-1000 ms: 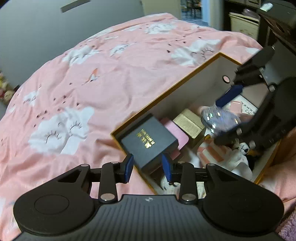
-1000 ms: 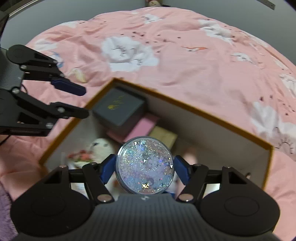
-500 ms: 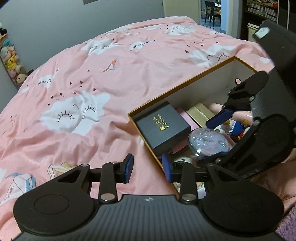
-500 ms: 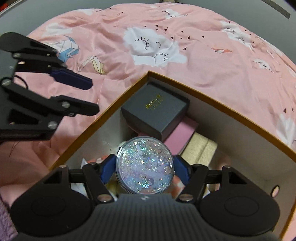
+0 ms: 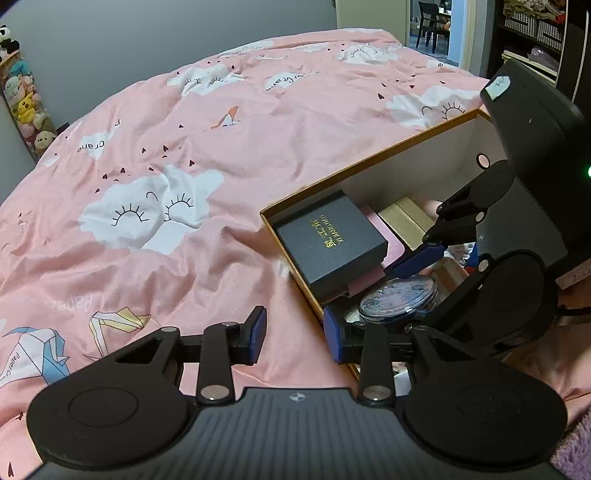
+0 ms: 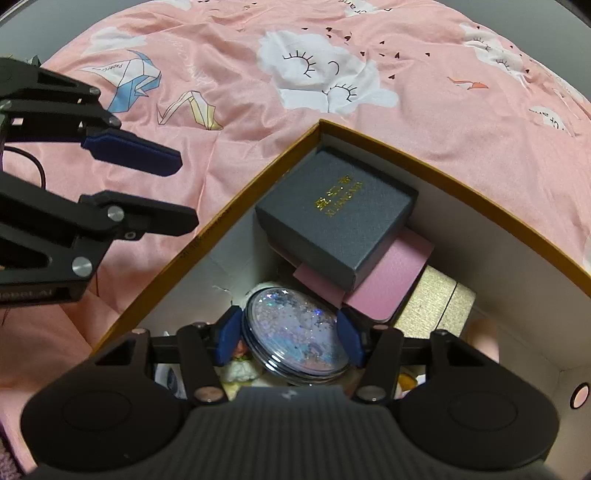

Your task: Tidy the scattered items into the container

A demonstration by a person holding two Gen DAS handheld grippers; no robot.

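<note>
Since a second ago we have lowered the glitter disc [image 6: 295, 332] deep into the box [image 6: 461, 192]. Our left gripper [image 5: 293, 332] hangs empty, jaws apart, over the duvet [image 5: 184, 147] outside the box's rim. Our right gripper [image 6: 291, 338] clamps the disc; ahead of its jaws lies the dark gift box [image 6: 336, 214].

My pink cloud-print bed [image 5: 184, 155] meets a grey wall [image 5: 166, 44]; beyond, a doorway [image 5: 432, 29], perhaps with a chair.
</note>
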